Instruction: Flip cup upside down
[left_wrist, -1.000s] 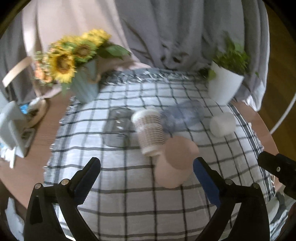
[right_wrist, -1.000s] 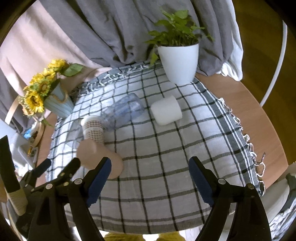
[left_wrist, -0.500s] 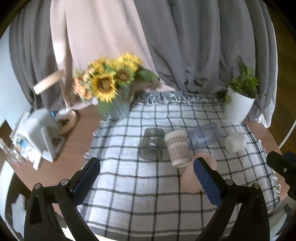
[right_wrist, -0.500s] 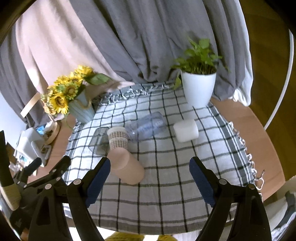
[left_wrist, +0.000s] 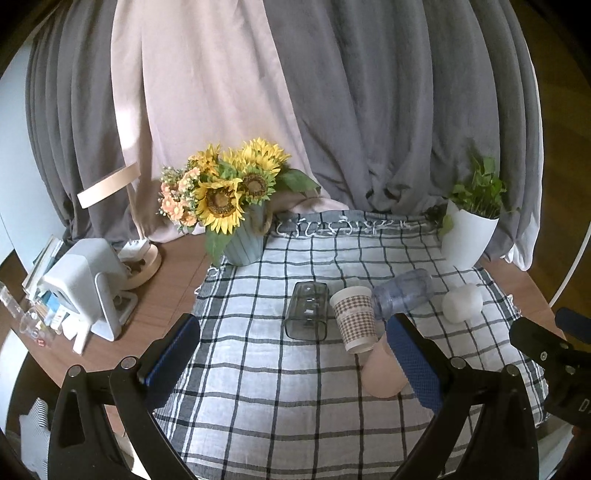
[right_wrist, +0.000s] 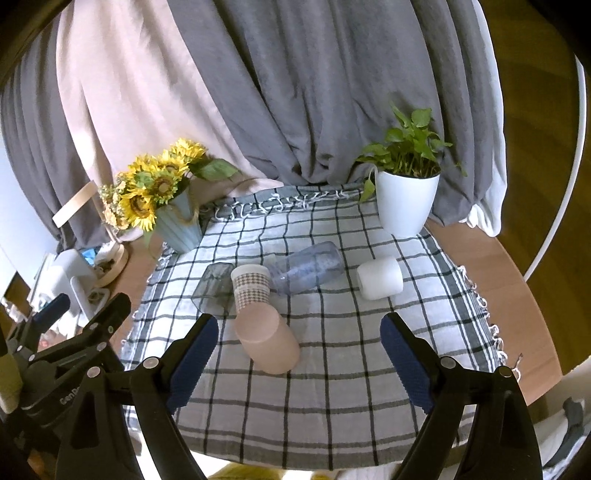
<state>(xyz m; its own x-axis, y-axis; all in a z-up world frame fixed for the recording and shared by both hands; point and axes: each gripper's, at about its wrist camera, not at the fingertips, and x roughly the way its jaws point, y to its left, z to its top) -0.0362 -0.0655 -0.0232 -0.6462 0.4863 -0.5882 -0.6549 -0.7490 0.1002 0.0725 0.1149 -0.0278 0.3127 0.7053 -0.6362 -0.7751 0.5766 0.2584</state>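
Several cups lie on the checked cloth (left_wrist: 266, 398). A pink cup (right_wrist: 267, 341) lies on its side, also in the left wrist view (left_wrist: 380, 373), partly behind my left gripper's right finger. A patterned paper cup (left_wrist: 354, 319) (right_wrist: 252, 290) stands upright behind it. A smoky square glass (left_wrist: 307, 311) (right_wrist: 214, 286), a clear bluish tumbler (left_wrist: 402, 297) (right_wrist: 304, 273) and a white cup (left_wrist: 462, 303) (right_wrist: 380, 277) lie on their sides. My left gripper (left_wrist: 291, 365) and right gripper (right_wrist: 295, 363) are open, empty, held above the cloth's near part.
A sunflower vase (left_wrist: 240, 236) (right_wrist: 177, 225) stands at the back left. A white plant pot (left_wrist: 467, 238) (right_wrist: 406, 203) stands at the back right. A white device (left_wrist: 85, 288) and clutter sit on the wooden table (left_wrist: 162, 295) at the left. Curtains hang behind.
Both grippers have pulled back and risen from the cups, so the table looks smaller and more curtain shows. The cups have not moved. Both grippers stay open.
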